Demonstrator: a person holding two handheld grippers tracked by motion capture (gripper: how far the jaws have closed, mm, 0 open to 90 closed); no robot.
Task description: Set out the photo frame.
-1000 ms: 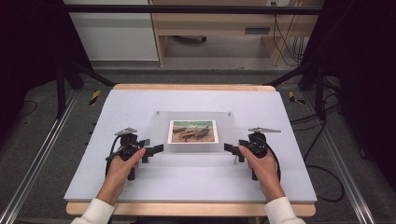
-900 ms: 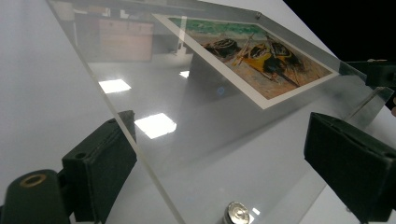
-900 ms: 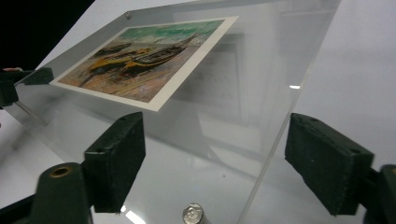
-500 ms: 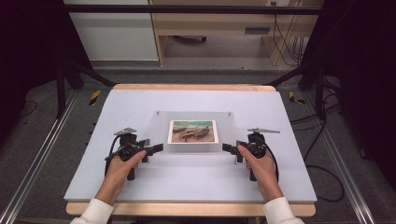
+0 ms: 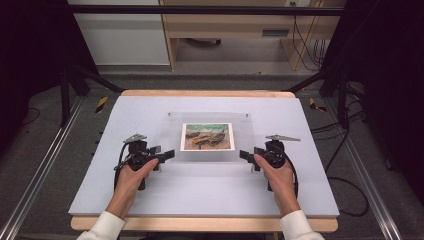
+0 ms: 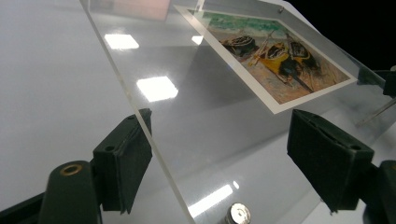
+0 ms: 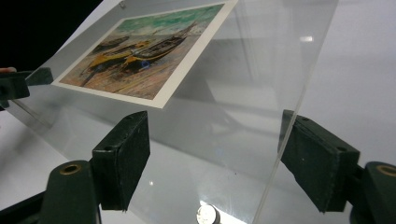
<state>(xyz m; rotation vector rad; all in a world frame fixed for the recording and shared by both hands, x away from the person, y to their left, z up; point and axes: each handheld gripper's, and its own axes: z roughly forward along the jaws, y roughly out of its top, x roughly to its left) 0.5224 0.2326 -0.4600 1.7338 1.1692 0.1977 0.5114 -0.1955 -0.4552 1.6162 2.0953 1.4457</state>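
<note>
Two tongs, left (image 5: 169,154) and right (image 5: 245,154), gape wide, straddling edges of clear glossy acrylic frame (image 5: 210,155); nothing clamped.

I see the table (image 5: 210,192) from above, looking forward-down. My two gripper cams sit close, facing inward from opposite sides, sharing the clear panel (image 6: 196,98) and picture (image 7: 144,51).

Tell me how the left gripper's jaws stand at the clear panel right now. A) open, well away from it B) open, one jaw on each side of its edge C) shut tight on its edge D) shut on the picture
B: in the left gripper view the left gripper stands open, with the clear panel edge passing between its jaws.
</note>
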